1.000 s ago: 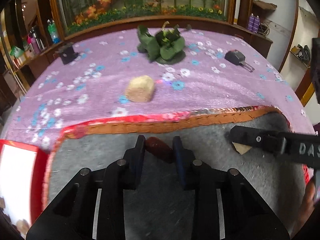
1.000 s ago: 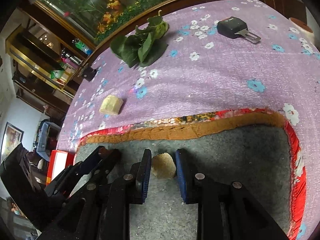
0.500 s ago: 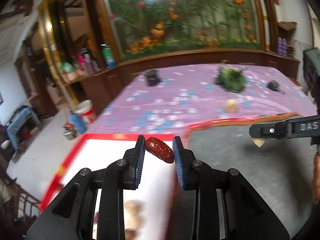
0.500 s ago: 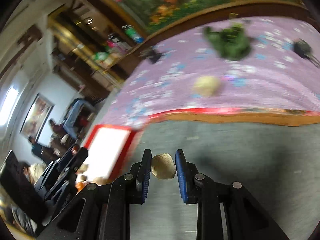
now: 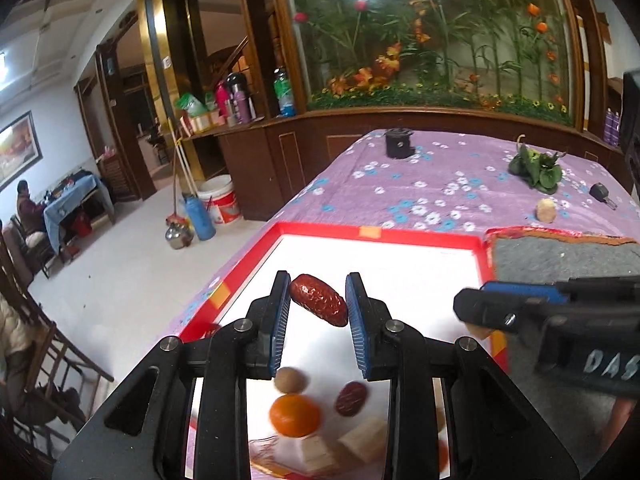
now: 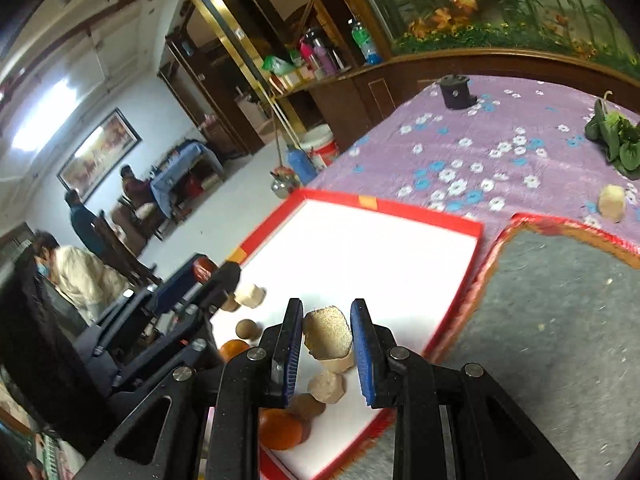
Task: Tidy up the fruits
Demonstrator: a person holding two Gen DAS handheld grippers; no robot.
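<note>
My left gripper (image 5: 318, 312) is shut on a dark red date (image 5: 318, 299) and holds it above the white tray with a red rim (image 5: 384, 233). My right gripper (image 6: 326, 338) is shut on a tan rough-skinned fruit piece (image 6: 327, 330) above the same tray (image 6: 400, 216). In the tray lie an orange (image 5: 295, 415), a brown round fruit (image 5: 290, 380), another date (image 5: 351, 398) and pale chunks (image 5: 362, 442). The right gripper shows at the right of the left wrist view (image 5: 472, 314); the left gripper shows at the left of the right wrist view (image 6: 216, 276).
A grey mat with an orange-red border (image 5: 560, 256) lies right of the tray on the purple flowered cloth (image 5: 420, 184). On the cloth are a tan chunk (image 5: 546, 210), leafy greens (image 5: 536, 166), a black cup (image 5: 398, 143) and a car key (image 5: 602, 193). The table's left edge drops to the floor.
Both grippers have swung left from over the grey mat to over the white tray, each still holding its fruit.
</note>
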